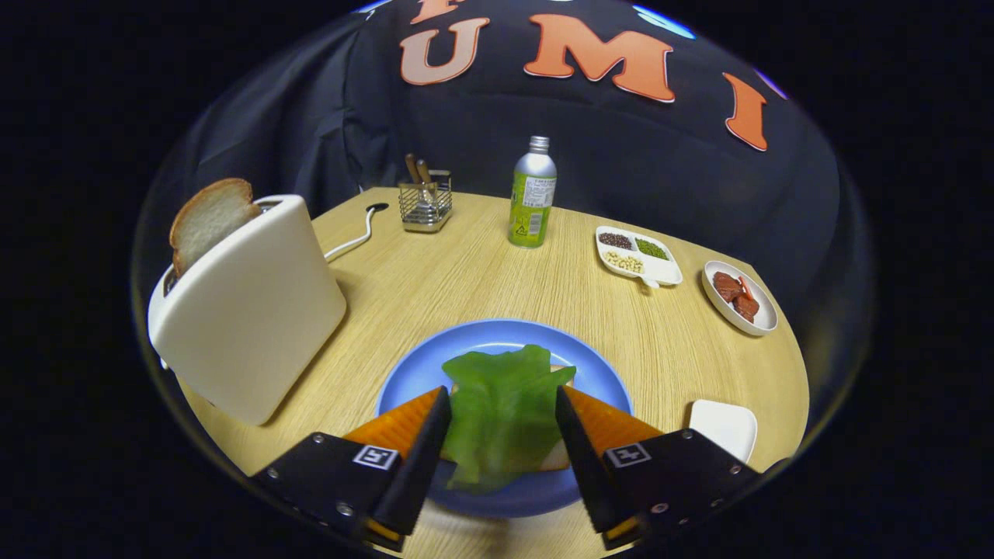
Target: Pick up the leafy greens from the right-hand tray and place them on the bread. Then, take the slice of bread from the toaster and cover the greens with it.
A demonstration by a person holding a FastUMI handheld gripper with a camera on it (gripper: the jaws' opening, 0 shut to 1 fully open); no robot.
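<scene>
Currently the leafy greens [503,411] lie on the bread [561,456], which sits on the blue plate [497,341] near the desk's front edge. Only slivers of bread show at the greens' edges. The hand-held gripper [503,423] has its fingers spread, one on each side of the greens; the near end of the leaf looks blurred between them. Can't tell whether either finger touches the leaf, but they are not pinching it.

Left of the plate: white toaster [248,310], tilted in this view, with a slice of bread [208,217] standing out of its slot. A white cable [353,241] runs from behind the toaster to a dark grommet in the desk [466,272].

Beyond the plate, far side of the desk: wire basket [425,206] holding a couple of brown-handled utensils, exact kind unclear. Right of the basket, an upright green-labelled bottle [533,194] with a metal cap.

Beyond and right of the plate: white divided dish [638,255] with dark beans, green beans and pale beans, one sort per compartment. Right of that, a small white dish [739,296] with reddish-brown pieces in it.

Just right of the plate, beside the right finger: white tray [724,425], nothing visible in it.
</scene>
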